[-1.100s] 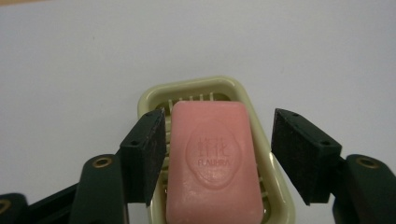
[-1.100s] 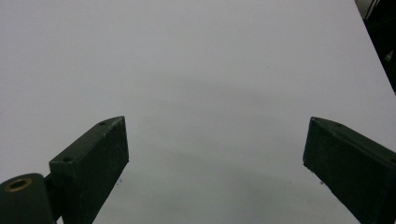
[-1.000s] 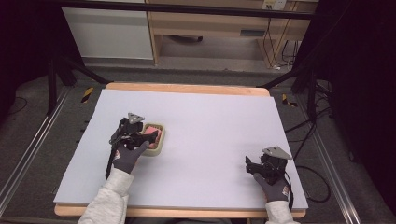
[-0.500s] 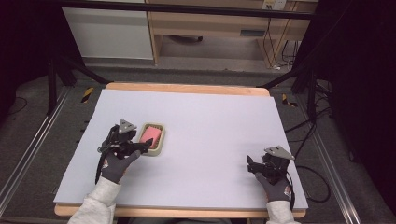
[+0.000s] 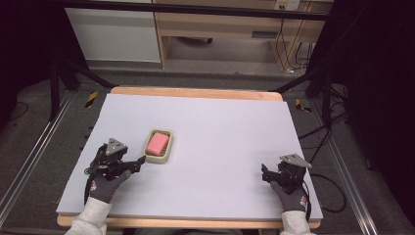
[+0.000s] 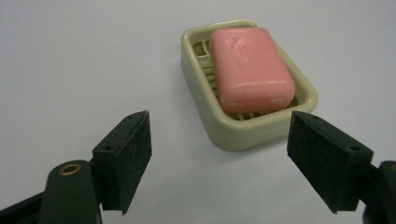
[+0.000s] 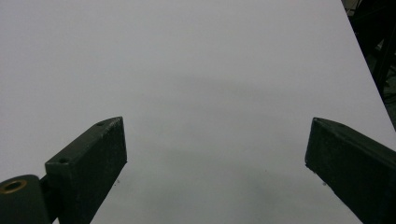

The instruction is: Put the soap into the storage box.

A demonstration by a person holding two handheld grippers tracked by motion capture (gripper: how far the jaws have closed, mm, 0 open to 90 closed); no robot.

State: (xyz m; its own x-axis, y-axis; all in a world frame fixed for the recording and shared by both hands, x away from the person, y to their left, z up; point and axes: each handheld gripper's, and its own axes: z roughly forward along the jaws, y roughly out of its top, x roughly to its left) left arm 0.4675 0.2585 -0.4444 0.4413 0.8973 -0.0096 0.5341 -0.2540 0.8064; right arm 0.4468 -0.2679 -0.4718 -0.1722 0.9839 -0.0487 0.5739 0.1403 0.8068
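Rectangular wooden bench (image 5: 195, 92) covered by a pale lilac sheet (image 5: 230, 127), its wooden rim exposed along the far and near edges. Behind it, grey floor (image 5: 205, 77), a white cabinet (image 5: 113, 34) and a light wooden shelf unit (image 5: 220, 27) beside hanging dark cables (image 5: 286, 46). Yellow-and-black striped floor markers (image 5: 91, 99) lie near both far corners; a metal floor rail (image 5: 27, 164) runs along the left side; slanted black frame struts (image 5: 80, 73) flank the bench

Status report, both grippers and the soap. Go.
Left gripper open, short of the soap dish. Right gripper open, over bare table. Pink soap in dish. Nothing in the way.
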